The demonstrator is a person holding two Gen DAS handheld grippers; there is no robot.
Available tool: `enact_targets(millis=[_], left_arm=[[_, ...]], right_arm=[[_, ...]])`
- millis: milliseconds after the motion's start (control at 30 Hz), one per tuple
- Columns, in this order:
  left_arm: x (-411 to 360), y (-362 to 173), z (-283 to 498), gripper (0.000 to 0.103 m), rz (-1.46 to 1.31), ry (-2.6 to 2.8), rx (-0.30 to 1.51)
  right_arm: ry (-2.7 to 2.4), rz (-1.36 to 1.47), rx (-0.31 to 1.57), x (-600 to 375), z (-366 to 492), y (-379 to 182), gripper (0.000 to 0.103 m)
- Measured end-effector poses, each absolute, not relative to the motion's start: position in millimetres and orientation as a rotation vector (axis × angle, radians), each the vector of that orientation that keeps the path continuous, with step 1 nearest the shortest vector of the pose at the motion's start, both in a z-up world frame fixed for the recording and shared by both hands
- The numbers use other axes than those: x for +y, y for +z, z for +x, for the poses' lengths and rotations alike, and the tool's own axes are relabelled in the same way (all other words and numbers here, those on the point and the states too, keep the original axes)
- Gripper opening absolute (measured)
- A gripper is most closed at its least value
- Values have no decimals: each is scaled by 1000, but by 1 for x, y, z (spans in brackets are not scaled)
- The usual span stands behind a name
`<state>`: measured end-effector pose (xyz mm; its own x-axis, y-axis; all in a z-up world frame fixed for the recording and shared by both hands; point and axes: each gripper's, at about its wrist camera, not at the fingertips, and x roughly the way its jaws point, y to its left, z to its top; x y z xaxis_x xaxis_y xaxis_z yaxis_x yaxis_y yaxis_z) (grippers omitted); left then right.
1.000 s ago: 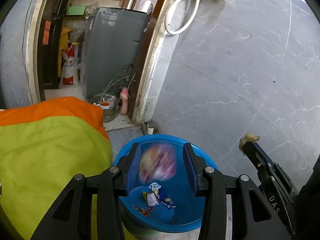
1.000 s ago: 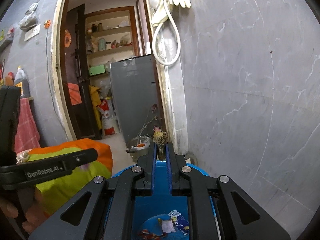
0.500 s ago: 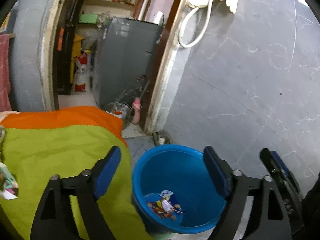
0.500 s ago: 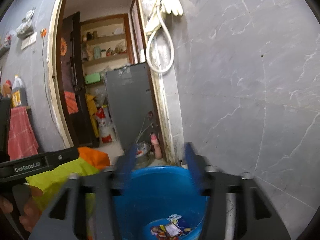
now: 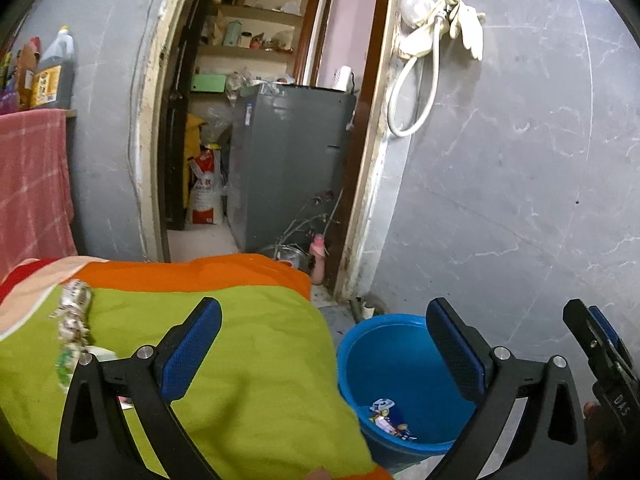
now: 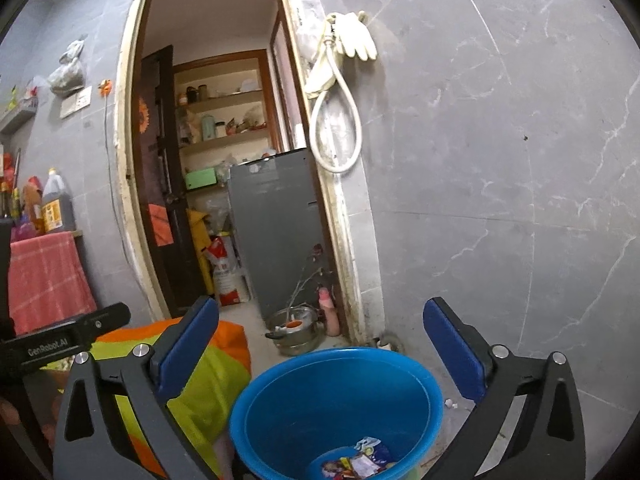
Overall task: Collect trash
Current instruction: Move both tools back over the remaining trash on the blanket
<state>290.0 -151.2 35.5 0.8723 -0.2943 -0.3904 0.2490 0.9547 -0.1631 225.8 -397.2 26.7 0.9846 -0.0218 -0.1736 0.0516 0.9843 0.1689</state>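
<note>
Entry, read left to right.

Trash on the cloth [image 5: 248, 360]: we count one crumpled wrapper [image 5: 74, 312] at the far left of the green and orange spread, with a second pale scrap [image 5: 102, 354] just below it, partly hidden behind the left gripper's frame. Whether more lies under the frame we cannot tell.

Left gripper [image 5: 324, 348]: one. Its jaws have just been opening and now stand at their widest, with nothing between the blue pads. It hangs over the cloth's edge, the bucket showing past its right finger.

Bucket [image 6: 280, 384]: one, blue, on the floor against the cloth's right edge, below the grey wall. On its bottom we make out a small heap of coloured wrappers [image 6: 360, 462]; several pieces, too tangled to count.

Right gripper [image 6: 320, 348]: one. Its jaws have likewise just been opening and gape fully, empty, directly above the bucket's mouth.

Step in hand, by our judgement: a drop into the bucket is complete on both sides, and we are between pieces.

Next move, by our judgement: the left gripper swings leftward over the cloth, lowers onto the crumpled wrapper with the pads astride it, and pinches only the wrapper, without gathering cloth.
</note>
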Motion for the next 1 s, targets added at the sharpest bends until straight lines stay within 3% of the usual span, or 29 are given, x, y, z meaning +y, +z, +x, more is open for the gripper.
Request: enact_targets(millis=[633,1000], left_arm=[[-53,59,239,101,-136,-154,386],[34,39,222,101,-181,-41,453]], right_arm=[[88,141,171,-322,210,58,103],[209,81,246,-253,219,56,103]])
